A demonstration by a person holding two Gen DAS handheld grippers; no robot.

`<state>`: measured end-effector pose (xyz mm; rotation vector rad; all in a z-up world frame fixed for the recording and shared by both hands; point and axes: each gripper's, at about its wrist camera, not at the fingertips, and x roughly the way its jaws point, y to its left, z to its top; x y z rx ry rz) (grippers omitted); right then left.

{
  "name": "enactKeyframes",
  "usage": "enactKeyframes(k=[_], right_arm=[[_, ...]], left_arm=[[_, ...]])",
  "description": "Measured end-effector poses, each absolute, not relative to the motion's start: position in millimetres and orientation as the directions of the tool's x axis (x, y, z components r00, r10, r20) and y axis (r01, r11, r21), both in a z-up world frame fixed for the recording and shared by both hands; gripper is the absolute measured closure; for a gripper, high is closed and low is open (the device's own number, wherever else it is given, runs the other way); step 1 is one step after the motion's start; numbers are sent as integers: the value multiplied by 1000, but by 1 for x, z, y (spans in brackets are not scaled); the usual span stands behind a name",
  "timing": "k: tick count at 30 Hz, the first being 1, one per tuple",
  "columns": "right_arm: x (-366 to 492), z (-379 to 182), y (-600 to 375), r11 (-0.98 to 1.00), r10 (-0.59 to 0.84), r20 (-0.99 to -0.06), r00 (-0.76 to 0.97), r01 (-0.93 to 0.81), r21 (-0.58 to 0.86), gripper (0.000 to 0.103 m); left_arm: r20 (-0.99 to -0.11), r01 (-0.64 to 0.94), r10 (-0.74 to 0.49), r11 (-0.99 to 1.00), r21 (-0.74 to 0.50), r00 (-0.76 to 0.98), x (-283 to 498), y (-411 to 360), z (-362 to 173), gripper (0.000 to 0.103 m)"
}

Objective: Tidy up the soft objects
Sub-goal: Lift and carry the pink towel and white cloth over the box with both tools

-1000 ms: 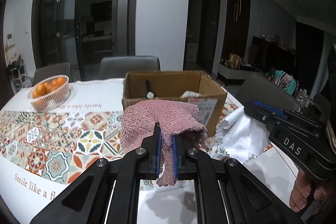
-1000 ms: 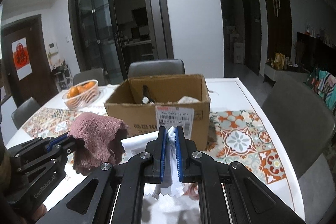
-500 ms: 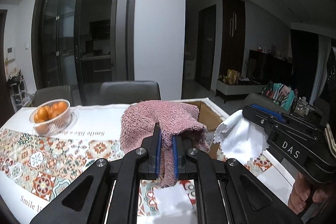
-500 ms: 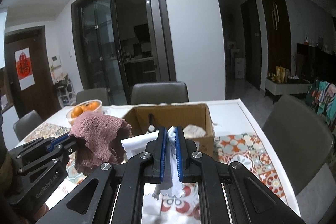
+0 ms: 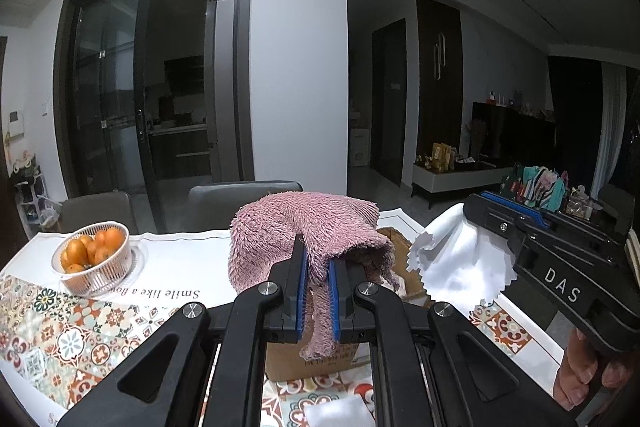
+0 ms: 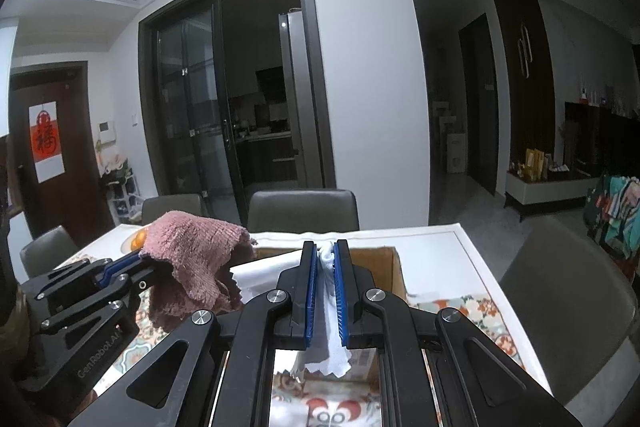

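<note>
Left tongs were clamped narrow on the pink towel, blue pads pinching a fold, the loose end dangling below the fingers and the bulk draped forward over the tips. Right tongs were likewise pinched tight on the white cloth, a zigzag-cut edge hanging beneath the pads. Both cloths were held off the counter, side by side; from the left wrist view the white cloth billowed just right of the towel, and from the right wrist view the towel hung just left of the white one, near but whether touching was unclear. A hand gripped the right tool's handle at the lower right edge of the left view. Directly under and behind the held cloths sat the cardboard box, open-topped, its front wall carrying a printed label, mostly hidden by the tongs. The counter bore a patterned tile-print runner with a line of lettering along its border. Farther left stood a white basket of oranges. Grey chairs were pushed up to the far side of the counter. Beyond them, dark glass sliding doors and a white wall; to the right, a low cabinet with small items on top.
</note>
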<state>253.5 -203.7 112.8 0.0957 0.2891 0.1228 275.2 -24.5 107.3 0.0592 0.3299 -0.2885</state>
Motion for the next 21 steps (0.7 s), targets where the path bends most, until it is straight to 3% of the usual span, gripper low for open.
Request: enactKeyframes(k=[15,21], right_arm=[[315,105,-205,990,118,-309,944,-89,106,93],[341,92,-207,988,129,-357,925,-91,121,93]], left_arm=[[-366,294,-277,956,-10,888,339,-34,100,92],[-425,314,-297,949,-32,855,370,-41,88,91]])
